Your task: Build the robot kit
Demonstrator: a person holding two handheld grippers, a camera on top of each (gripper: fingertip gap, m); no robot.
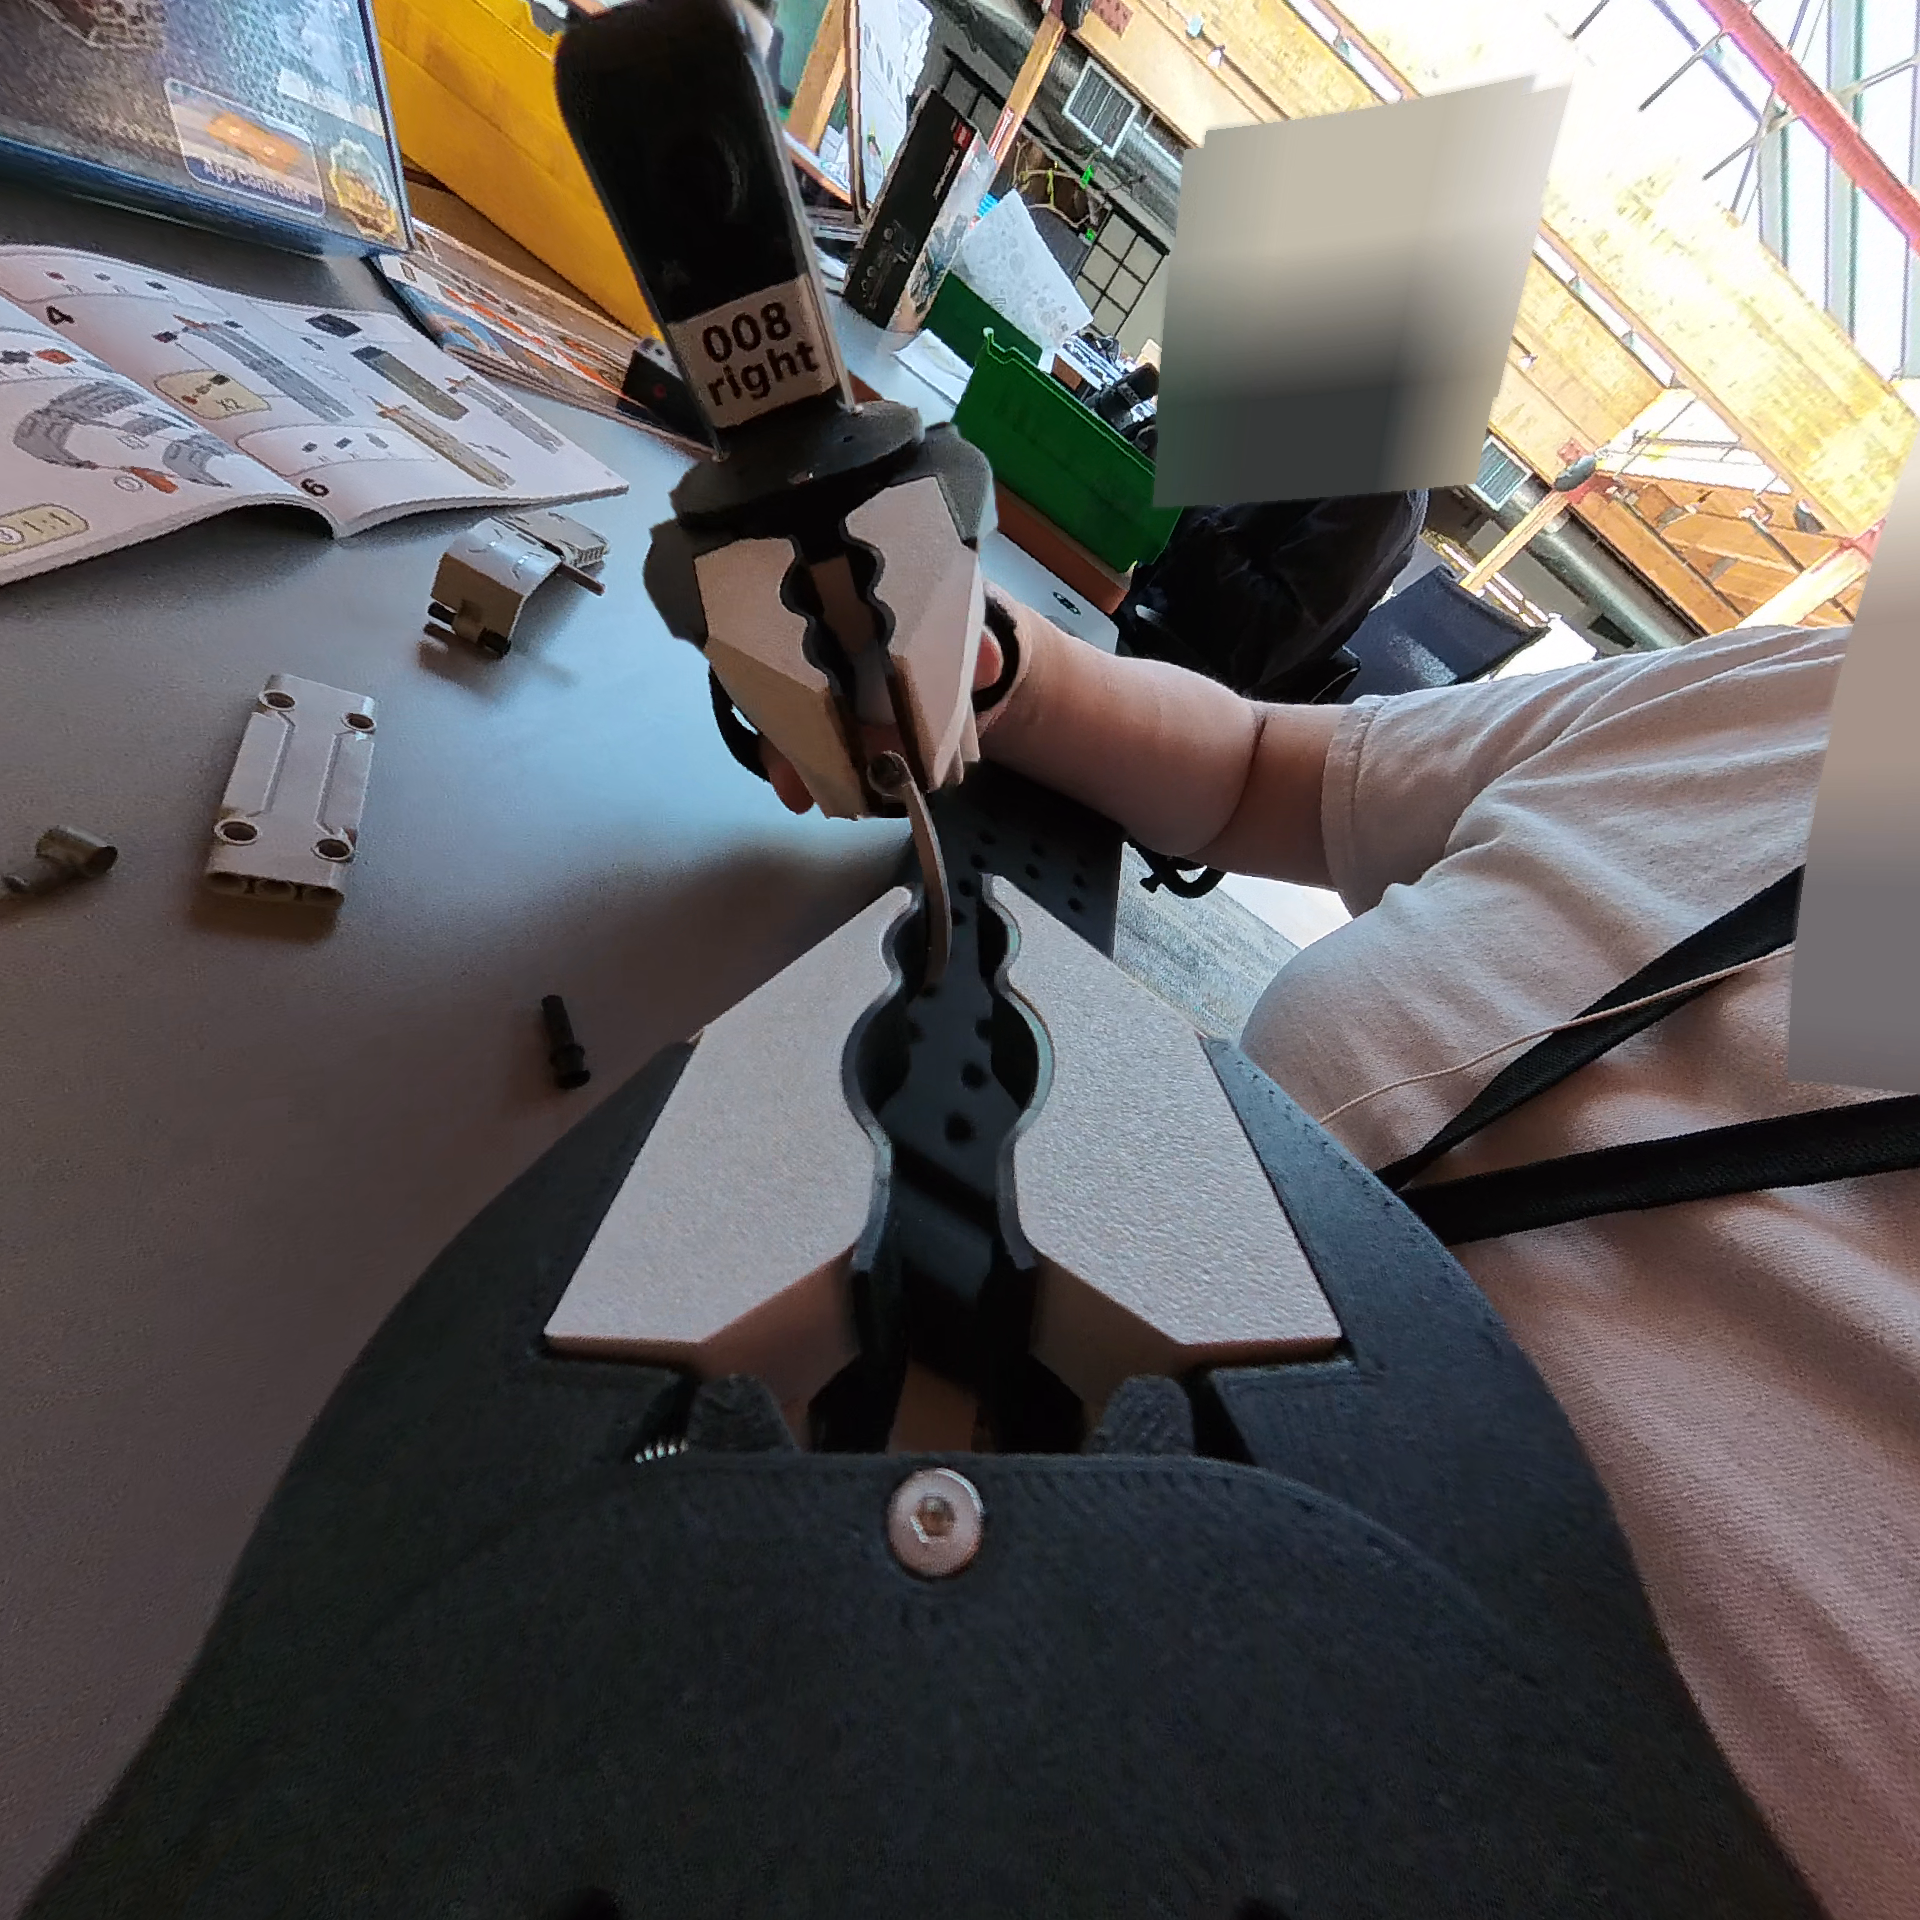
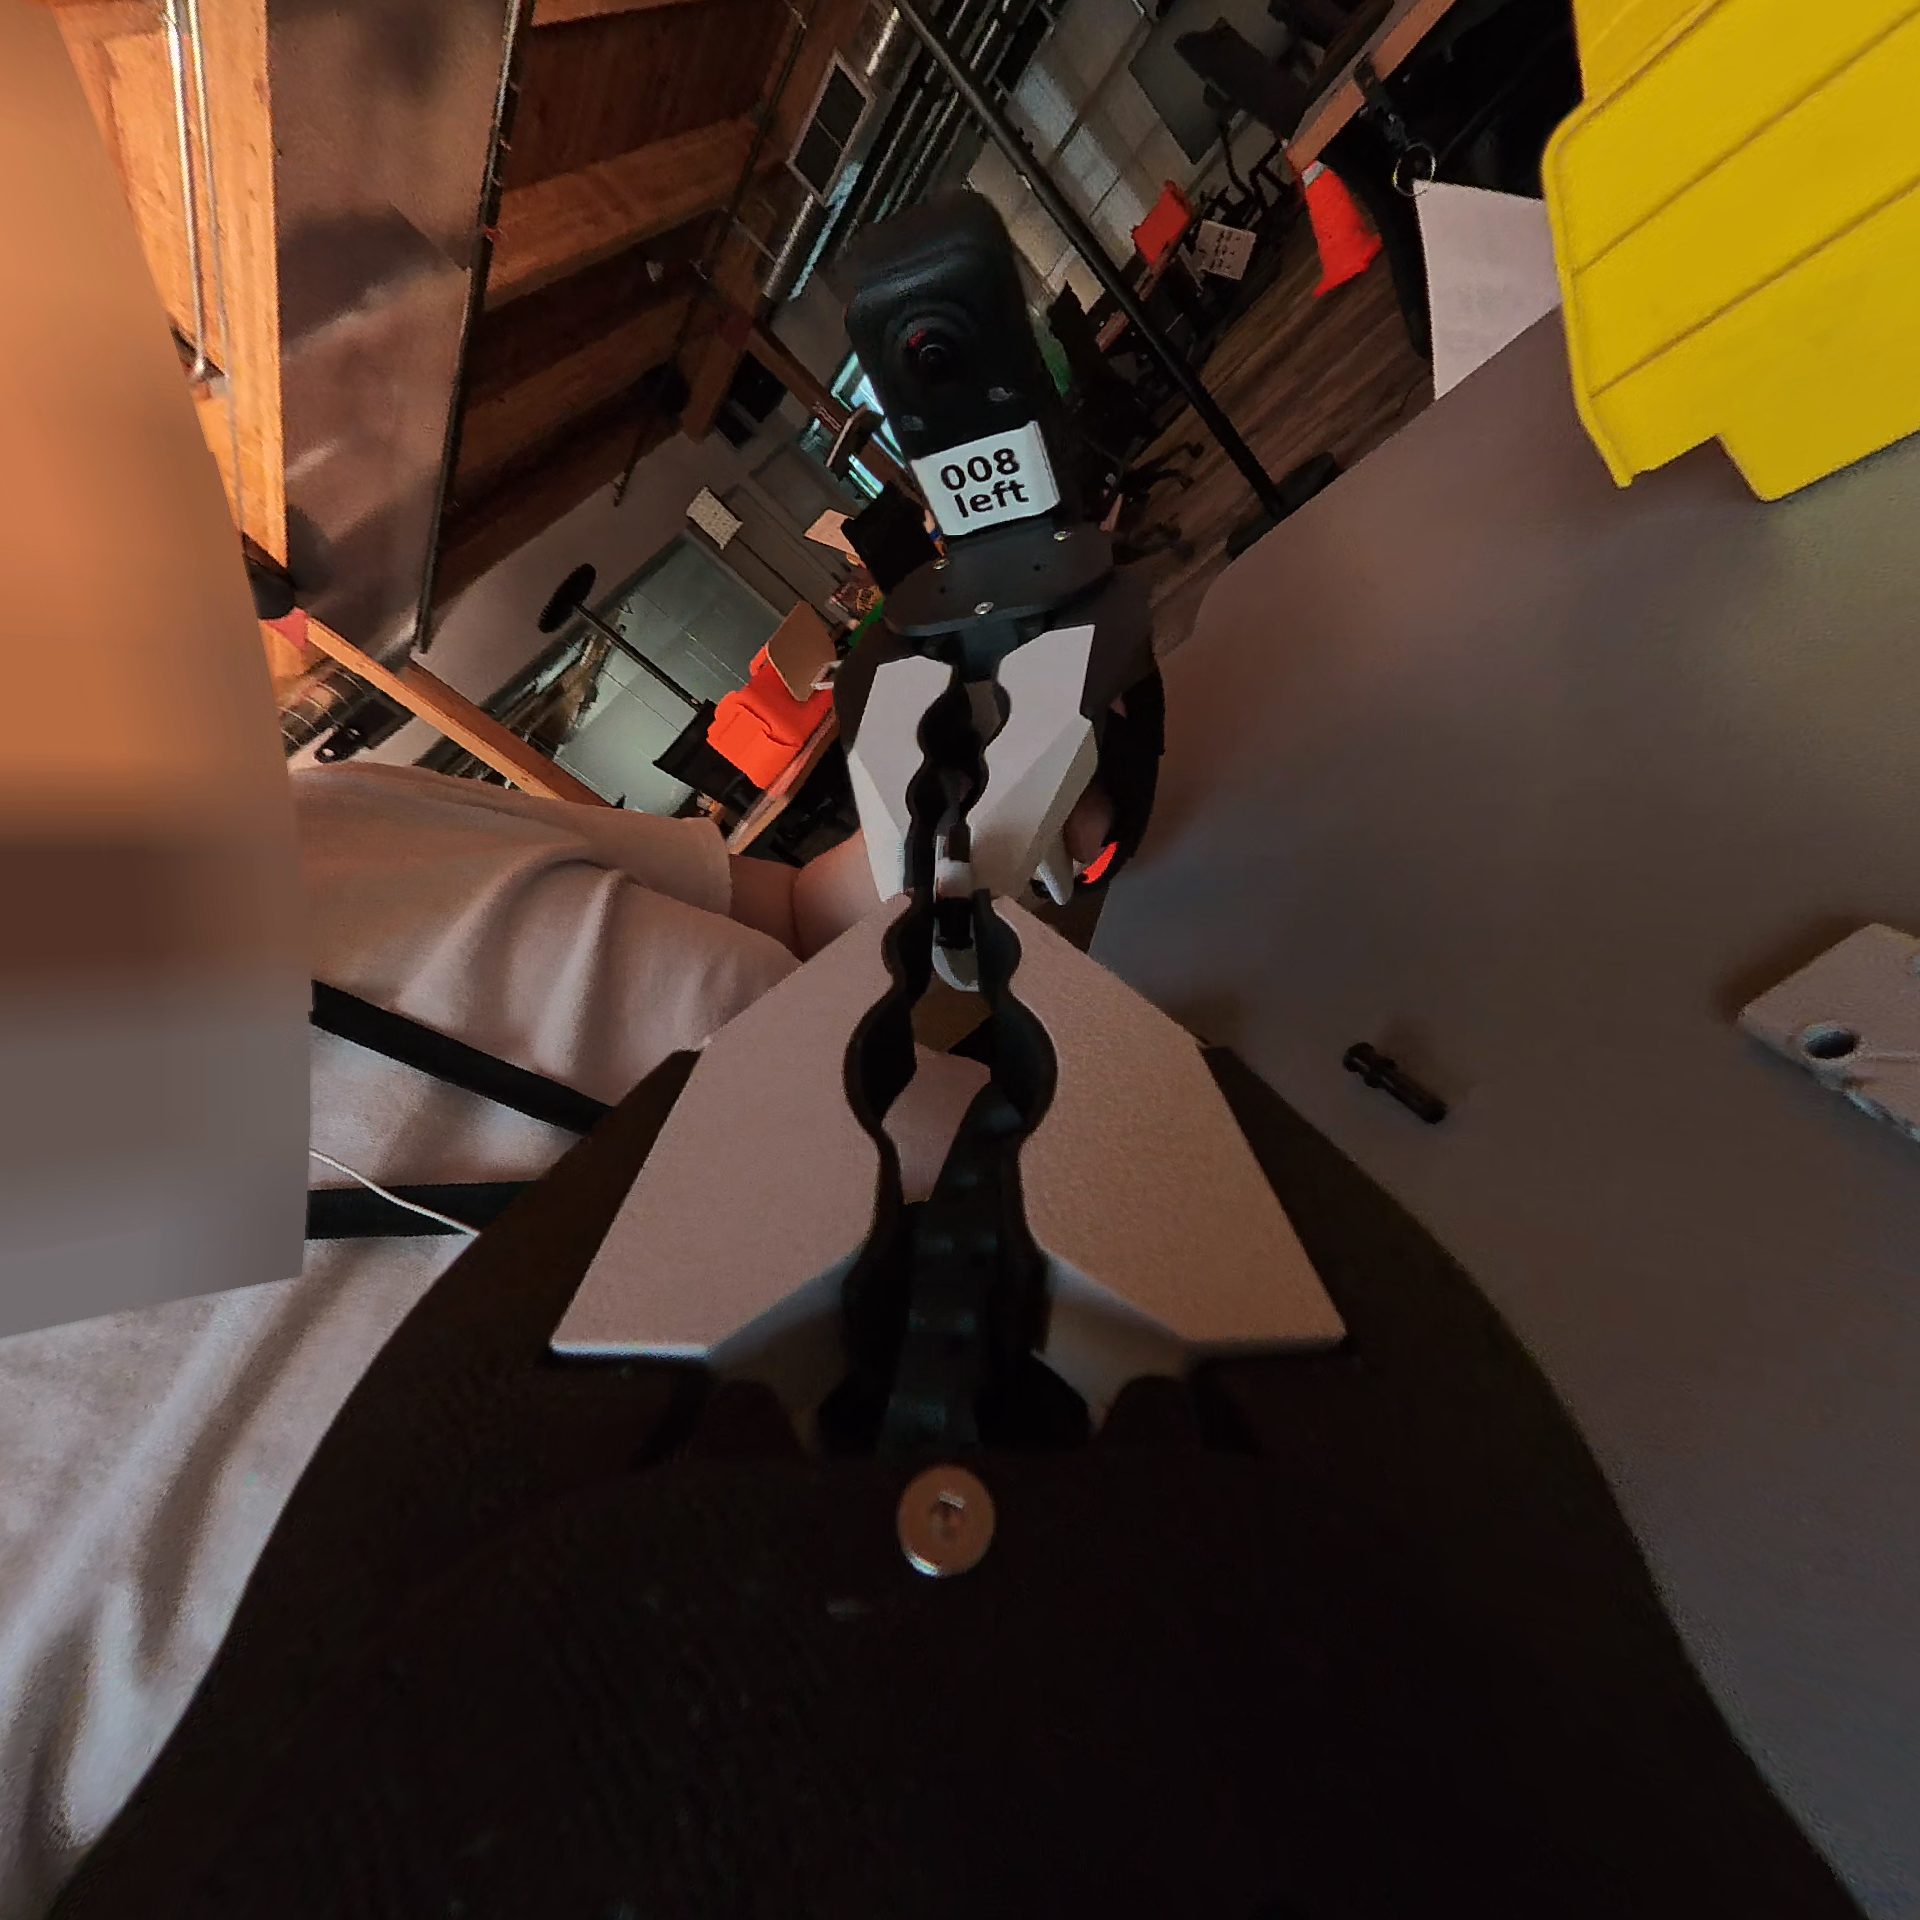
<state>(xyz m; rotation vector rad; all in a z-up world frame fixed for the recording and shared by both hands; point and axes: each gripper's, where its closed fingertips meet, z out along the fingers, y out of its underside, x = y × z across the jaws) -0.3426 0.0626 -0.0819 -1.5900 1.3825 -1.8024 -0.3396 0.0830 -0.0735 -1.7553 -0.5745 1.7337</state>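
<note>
- left gripper (image 1: 951, 904): jaws nearly pressed together, pinching the lower end of a curved grey piece (image 1: 928, 862); a dark holed strip shows deeper in the gap, cannot tell what it is
- right gripper (image 1: 878, 800): at 12 o'clock from the left one, tip to tip with it, jaws closed on the upper end of the same curved grey piece, by its pin
- curved grey piece is held off the counter (image 1: 520, 1039), bridging both sets of jaws
- person's hand (image 1: 1091, 717) behind the right gripper at 2 o'clock
- black pin (image 1: 561, 1042) lies on the counter at 9 o'clock, near the left jaws
- flat grey panel (image 1: 291, 795) at 10 o'clock, farther out; small grey connector (image 1: 62, 857) beyond it at the frame edge
- grey part assembly (image 1: 509, 571) at 11 o'clock
- open instruction booklet (image 1: 260, 405) and blue box (image 1: 208, 104) farther at 11 o'clock
- green bin (image 1: 1049, 447) at 1 o'clock, far edge of the counter
</note>
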